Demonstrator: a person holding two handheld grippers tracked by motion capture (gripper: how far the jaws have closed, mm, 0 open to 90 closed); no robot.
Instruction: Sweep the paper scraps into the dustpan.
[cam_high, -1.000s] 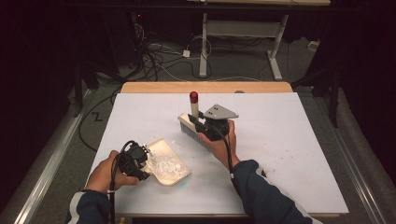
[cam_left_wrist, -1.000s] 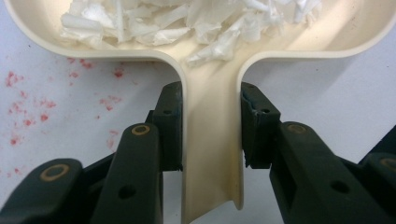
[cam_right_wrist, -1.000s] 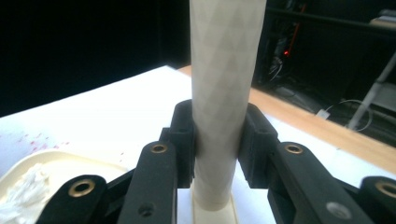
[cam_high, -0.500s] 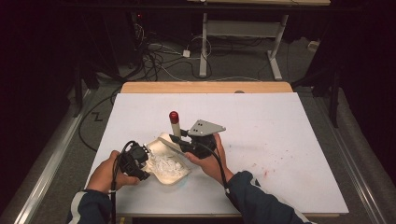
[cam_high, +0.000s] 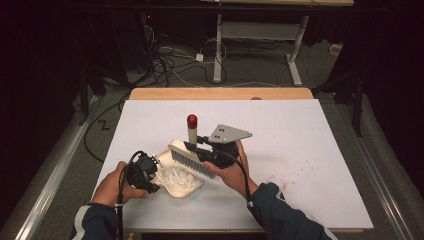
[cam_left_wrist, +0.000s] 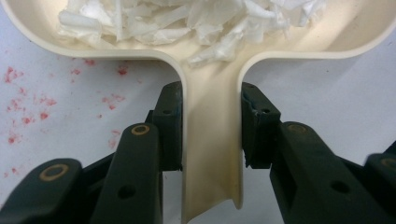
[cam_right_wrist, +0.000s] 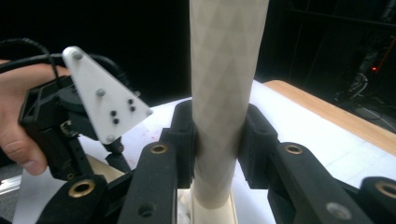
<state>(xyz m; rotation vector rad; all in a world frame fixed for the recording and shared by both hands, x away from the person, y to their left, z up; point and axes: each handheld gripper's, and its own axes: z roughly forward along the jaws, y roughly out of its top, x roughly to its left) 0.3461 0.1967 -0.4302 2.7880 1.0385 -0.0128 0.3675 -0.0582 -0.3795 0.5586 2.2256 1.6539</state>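
A dark room surrounds a white table with a wooden strip along its far edge; cables lie on the floor beyond it, and faint red specks mark the table top near the person's side.

At the left, the left gripper sits in the person's left hand low over the table. In the left gripper view its jaws are pressed against both sides of the handle of a cream dustpan, pinching it. The dustpan rests on the table in front of the person, and its tray holds a heap of white paper shreds; the same shreds fill the tray in the left gripper view.

Just to the right, the right gripper, with its grey three-cornered plate on top, is held in the person's right hand above the dustpan's far edge. Its jaws pinch the pale handle of a brush. In the high view the brush stands with its handle upright and its red tip at the top, while the bristle head hangs over the dustpan's far rim, close above the shreds. Whether the bristles touch the shreds I cannot tell.

The right half of the table is bare white.
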